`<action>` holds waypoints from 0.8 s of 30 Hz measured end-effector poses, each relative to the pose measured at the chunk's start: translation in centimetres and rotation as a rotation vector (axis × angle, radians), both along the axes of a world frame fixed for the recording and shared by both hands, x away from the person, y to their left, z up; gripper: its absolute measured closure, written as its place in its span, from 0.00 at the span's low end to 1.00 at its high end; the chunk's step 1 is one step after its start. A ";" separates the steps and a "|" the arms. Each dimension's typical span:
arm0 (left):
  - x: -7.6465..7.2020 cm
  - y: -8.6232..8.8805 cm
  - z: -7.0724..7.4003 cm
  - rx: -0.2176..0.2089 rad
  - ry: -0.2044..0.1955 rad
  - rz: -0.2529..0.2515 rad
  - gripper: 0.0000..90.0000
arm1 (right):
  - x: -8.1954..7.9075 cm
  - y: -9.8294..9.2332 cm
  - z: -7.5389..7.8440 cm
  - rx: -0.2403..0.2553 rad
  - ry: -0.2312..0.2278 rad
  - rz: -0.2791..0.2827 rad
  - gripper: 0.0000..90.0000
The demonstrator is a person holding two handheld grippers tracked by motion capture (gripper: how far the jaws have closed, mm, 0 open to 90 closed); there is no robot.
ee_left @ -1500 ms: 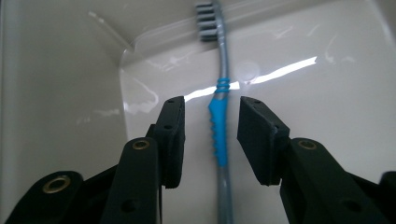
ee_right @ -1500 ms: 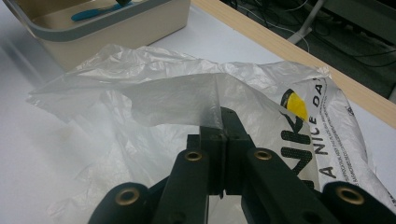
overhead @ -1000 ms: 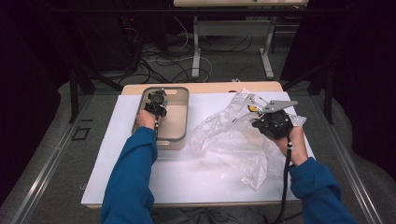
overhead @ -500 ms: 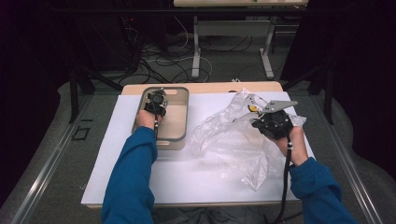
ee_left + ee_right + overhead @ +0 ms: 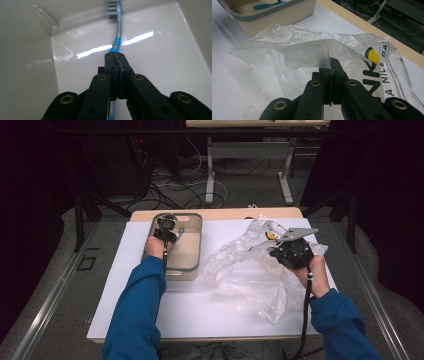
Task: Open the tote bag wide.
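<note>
A blue toothbrush [image 5: 117, 37] with a grey head lies in the beige tray [image 5: 197, 245], also seen as a blue strip [image 5: 265, 5] in the right gripper view. My left gripper [image 5: 115, 55] reaches into the tray [image 5: 162, 62]. Its jaws have just been closing and now pinch the toothbrush handle, which runs on beneath them. In the high view this gripper [image 5: 166, 224] sits at the tray's far end. My right gripper [image 5: 331, 62] is shut on a raised fold of the clear plastic bag [image 5: 299, 55]. The bag [image 5: 250, 270] lies crumpled to the right of the tray, with that gripper [image 5: 280, 242] at its far right side.
A white sheet [image 5: 150, 320] covers the wooden table, whose bare edge [image 5: 225, 214] shows at the back. The bag carries black print and a yellow spot [image 5: 374, 56]. Behind the table stand a desk frame and cables on the floor [image 5: 200, 185].
</note>
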State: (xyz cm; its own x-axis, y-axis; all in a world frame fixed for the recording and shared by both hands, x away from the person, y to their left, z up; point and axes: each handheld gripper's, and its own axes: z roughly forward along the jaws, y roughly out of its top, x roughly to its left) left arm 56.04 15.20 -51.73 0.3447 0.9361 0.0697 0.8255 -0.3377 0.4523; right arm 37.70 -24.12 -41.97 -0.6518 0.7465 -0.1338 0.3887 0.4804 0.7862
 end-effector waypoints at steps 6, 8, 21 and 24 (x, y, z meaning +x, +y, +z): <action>0.4 -0.1 -0.2 -0.020 -0.057 0.004 0.94 | 0.0 0.0 0.0 0.004 0.004 0.006 1.00; 0.7 -0.2 -0.2 -0.014 -0.078 -0.007 0.86 | 0.1 -0.1 -0.1 0.004 0.006 0.004 1.00; 1.4 -0.3 -1.5 -0.035 -0.035 -0.036 0.85 | 0.2 -0.1 -0.2 0.001 0.009 0.007 1.00; 1.3 0.0 -1.4 -0.060 0.013 -0.032 0.88 | 0.2 -0.1 -0.2 0.002 0.011 0.008 1.00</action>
State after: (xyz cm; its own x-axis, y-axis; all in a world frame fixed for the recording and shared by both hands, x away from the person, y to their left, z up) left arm 57.31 15.15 -53.09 0.3754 0.9268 0.0089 0.8205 -0.3368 0.4620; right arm 37.87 -24.25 -42.22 -0.6594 0.7412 -0.1254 0.3935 0.4824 0.7826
